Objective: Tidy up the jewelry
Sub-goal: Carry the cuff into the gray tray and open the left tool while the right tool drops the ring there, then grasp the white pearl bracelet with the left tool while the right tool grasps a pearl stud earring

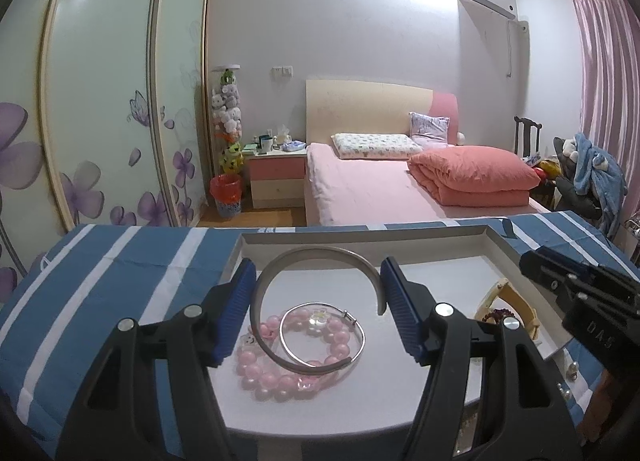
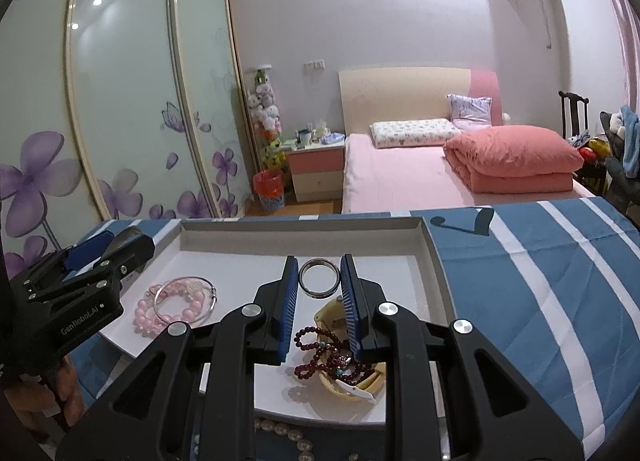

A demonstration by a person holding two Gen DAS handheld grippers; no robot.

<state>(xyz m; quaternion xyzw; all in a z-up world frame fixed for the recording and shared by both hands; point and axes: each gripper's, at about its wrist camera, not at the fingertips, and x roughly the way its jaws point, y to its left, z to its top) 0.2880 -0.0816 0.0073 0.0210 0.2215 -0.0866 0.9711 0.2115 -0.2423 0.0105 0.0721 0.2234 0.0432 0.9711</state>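
A white tray (image 1: pixel 492 245) sits on a blue striped cloth. My left gripper (image 1: pixel 318 281) is open, its pads on either side of a wide silver cuff bangle (image 1: pixel 272 273) that leans up from the tray floor. Under it lie a pink bead bracelet (image 1: pixel 260 377) and a thin silver bangle (image 1: pixel 320 361). My right gripper (image 2: pixel 319 277) is nearly shut around a small silver ring-shaped band (image 2: pixel 319 293); whether the pads touch it I cannot tell. Below it lie a dark red bead string (image 2: pixel 320 357) and a cream hair clip (image 2: pixel 352 385).
A pearl string (image 2: pixel 288 433) lies on the cloth (image 2: pixel 540 281) just outside the tray's (image 2: pixel 434 261) near edge. The right gripper body (image 1: pixel 580 293) is at the right in the left wrist view. A bed (image 2: pixel 400 177) and wardrobe stand behind.
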